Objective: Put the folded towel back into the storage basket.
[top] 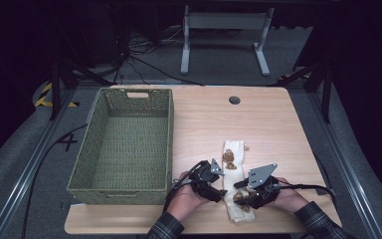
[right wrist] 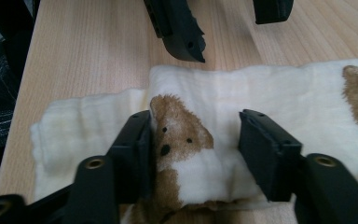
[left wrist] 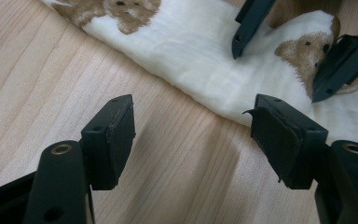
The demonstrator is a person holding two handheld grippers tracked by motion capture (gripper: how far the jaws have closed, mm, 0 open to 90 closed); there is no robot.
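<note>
A cream cloth point(top: 231, 149) printed with brown bears lies folded in a long strip near the table's front edge. My left gripper point(top: 220, 183) sits at its left side. In the left gripper view it point(left wrist: 193, 130) is open over bare wood, just short of the cloth's edge point(left wrist: 200, 56). My right gripper point(top: 239, 195) comes in from the right. In the right gripper view it point(right wrist: 193, 144) straddles a raised fold of the cloth point(right wrist: 270, 88) with a bear on it. Its left pad touches the fold and a gap shows at the right pad. Each gripper's jaws face the other's.
A deep green woven basket point(top: 121, 189) stands on the left half of the wooden table point(top: 258, 119). A round cable hole point(top: 234, 100) sits near the far edge. Two hands and plaid sleeves come in at the bottom. Beyond the table stands a grey frame on the floor.
</note>
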